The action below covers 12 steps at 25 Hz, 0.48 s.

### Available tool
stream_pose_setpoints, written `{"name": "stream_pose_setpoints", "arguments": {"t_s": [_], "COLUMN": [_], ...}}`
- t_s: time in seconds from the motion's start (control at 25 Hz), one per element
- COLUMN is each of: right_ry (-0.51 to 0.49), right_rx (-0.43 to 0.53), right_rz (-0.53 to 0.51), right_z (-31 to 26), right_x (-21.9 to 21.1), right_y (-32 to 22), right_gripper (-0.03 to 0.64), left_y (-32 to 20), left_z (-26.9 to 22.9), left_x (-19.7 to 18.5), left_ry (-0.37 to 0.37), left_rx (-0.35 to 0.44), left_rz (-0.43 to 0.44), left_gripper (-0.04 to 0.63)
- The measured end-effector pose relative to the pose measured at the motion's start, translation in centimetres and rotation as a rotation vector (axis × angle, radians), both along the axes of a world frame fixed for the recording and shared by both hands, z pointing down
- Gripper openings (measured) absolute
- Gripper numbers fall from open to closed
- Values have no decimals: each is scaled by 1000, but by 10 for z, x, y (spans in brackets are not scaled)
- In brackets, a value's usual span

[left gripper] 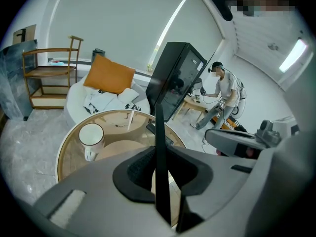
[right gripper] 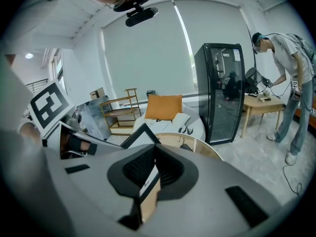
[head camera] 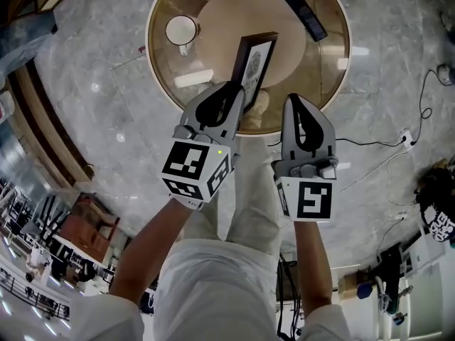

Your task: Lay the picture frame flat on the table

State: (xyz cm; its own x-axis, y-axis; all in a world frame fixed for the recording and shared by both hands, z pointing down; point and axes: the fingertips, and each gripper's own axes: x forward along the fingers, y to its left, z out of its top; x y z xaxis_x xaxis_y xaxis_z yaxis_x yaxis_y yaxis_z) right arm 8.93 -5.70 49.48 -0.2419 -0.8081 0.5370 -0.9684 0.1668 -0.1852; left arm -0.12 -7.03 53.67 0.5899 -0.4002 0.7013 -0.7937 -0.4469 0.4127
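Head view: my left gripper [head camera: 234, 98] is clamped on the lower end of the dark-rimmed rectangular picture frame [head camera: 254, 66]. The frame stands up off the round glass-topped table with a tan wooden rim [head camera: 151, 48], tilted, not flat. Its printed face with a white mat shows. It sits mid-table, lower centre of the glass, above the round pale wood shelf under it.

A white glazed ceramic mug [head camera: 181, 30] is at the upper left of the tabletop, and a slim black remote [head camera: 303, 11] is at the upper right. Both are well apart from the frame. The floor is grey veined marble [head camera: 92, 84], glossy.

My right gripper [head camera: 297, 109] is just right of the frame's lower end, clear of it in this view.

Left gripper view: the ribbed black pads [left gripper: 136, 169] pinch the frame [left gripper: 160, 127], seen edge-on as a thin matte black blade running straight up the middle. The mug [left gripper: 91, 135] is at left on the glass.

Right gripper view: the jaws of the right gripper [right gripper: 154, 174] are a narrow slit apart, and I see nothing gripped. Through the slit I see a strip of white and tan. One sharp dark corner of the frame [right gripper: 140, 135] pokes up just beyond the pads. A black glass-door cabinet [right gripper: 222, 93] and an orange square cushion [right gripper: 163, 106] are in the background.
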Motion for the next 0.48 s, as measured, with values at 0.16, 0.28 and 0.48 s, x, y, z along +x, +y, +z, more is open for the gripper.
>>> {"name": "stream_pose_setpoints", "arguments": {"t_s": [0.16, 0.28, 0.48], "right_ry": [13, 6, 1], "right_rx": [-2, -4, -18], "right_rz": [0, 11, 22], "right_z": [19, 27, 41], "right_x": [0, -1, 2], "right_y": [2, 2, 8], "right_gripper": [6, 6, 6], "left_y": [1, 2, 7], "left_z": [20, 30, 44], "left_x": [0, 0, 7], "left_ry": [1, 3, 8], "left_rx": [-12, -15, -23], "left_rz": [7, 15, 26], "left_gripper": [66, 66, 66]}}
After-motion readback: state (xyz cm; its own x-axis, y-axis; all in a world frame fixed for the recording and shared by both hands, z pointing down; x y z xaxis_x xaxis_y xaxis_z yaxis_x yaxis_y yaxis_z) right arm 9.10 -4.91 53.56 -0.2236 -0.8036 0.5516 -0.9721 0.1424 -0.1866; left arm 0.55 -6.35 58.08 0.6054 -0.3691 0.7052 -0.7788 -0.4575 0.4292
